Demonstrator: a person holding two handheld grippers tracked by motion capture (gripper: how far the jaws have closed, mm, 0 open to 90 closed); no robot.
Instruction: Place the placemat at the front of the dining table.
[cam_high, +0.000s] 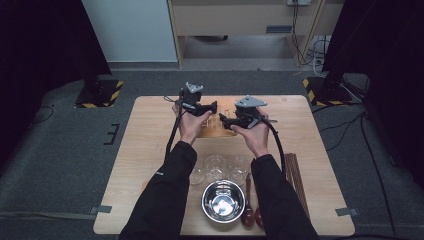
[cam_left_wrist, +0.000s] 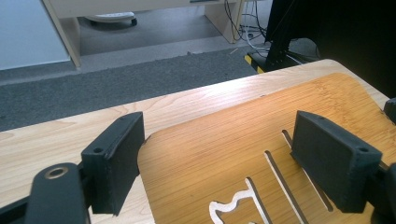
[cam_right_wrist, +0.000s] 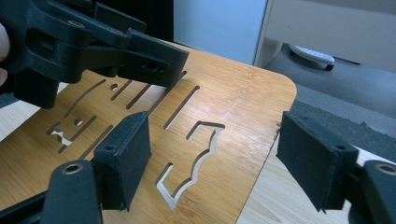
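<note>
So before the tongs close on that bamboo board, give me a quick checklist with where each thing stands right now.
1. Left tongs open: ok, jaws stand wide apart with nothing pinched.
2. Right tongs open: ok, jaws apart over the board's corner.
3. Board lying flat on the table: ok.
4. Jaws straddling a board edge: cannot tell; both pairs sit above the board, but contact is not visible.
5. The two tongs clear of each other: ok, close together but apart in the high view.
6. Glasses, bowl, spoons and chopsticks out of the way: ok, all nearer the person than the board.
</note>
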